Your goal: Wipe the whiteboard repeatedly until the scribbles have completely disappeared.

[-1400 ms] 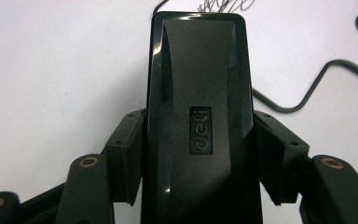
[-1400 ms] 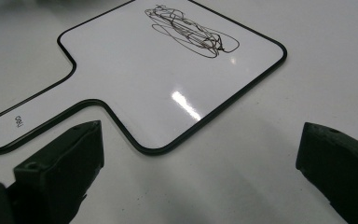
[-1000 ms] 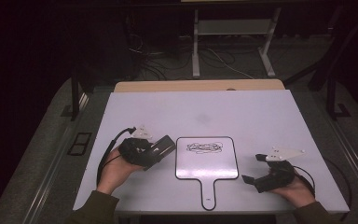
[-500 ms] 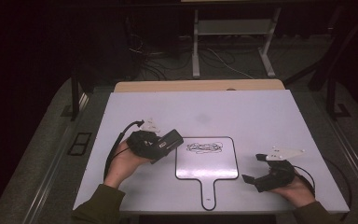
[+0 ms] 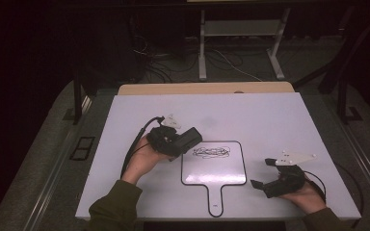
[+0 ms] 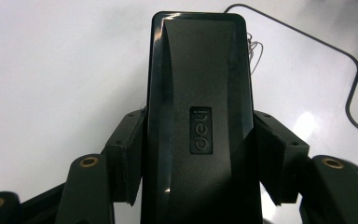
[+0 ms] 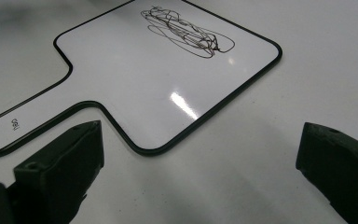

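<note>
A small paddle-shaped whiteboard with a black rim lies on the table, handle toward the person. A dark scribble covers its far part. My left gripper is shut on a black eraser marked "deli". The eraser hangs at the board's far left corner, just left of the scribble. To the right of the board, my right gripper stands open near the table's front edge, nothing between its jaws.
The white table top has a wooden strip along its far edge. A metal stand and cables sit on the dark floor behind. Cables trail from both grippers.
My left gripper has carried the eraser to the right and slightly forward, from left of the board up to its far left corner. The right gripper has stayed in place, open.
</note>
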The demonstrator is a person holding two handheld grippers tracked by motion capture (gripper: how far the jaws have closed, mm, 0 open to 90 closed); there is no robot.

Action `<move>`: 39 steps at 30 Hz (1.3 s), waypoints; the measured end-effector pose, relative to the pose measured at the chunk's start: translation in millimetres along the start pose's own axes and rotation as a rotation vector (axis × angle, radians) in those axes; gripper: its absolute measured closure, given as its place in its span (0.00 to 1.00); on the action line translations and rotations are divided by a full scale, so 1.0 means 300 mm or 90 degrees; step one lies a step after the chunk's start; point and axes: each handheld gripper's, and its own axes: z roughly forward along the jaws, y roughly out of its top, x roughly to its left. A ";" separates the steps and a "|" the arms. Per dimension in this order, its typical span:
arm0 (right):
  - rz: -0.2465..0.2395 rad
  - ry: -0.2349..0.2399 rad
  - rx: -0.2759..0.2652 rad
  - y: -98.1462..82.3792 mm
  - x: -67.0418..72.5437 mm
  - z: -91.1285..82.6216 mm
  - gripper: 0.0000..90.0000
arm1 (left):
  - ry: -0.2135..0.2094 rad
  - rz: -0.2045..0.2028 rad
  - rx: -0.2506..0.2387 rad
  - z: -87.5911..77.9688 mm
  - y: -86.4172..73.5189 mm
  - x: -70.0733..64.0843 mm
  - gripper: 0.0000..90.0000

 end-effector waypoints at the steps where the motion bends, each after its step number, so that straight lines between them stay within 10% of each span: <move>1: -0.003 -0.001 -0.002 0.000 -0.001 0.000 0.00 | -0.002 -0.003 0.003 0.009 0.007 0.001 0.43; 18: -0.002 0.001 -0.002 0.000 0.000 0.002 0.00 | -0.029 0.028 0.032 0.161 0.096 -0.012 0.43; 39: -0.011 0.005 0.003 0.000 0.004 0.004 0.00 | -0.017 0.050 0.087 0.250 0.081 -0.008 0.43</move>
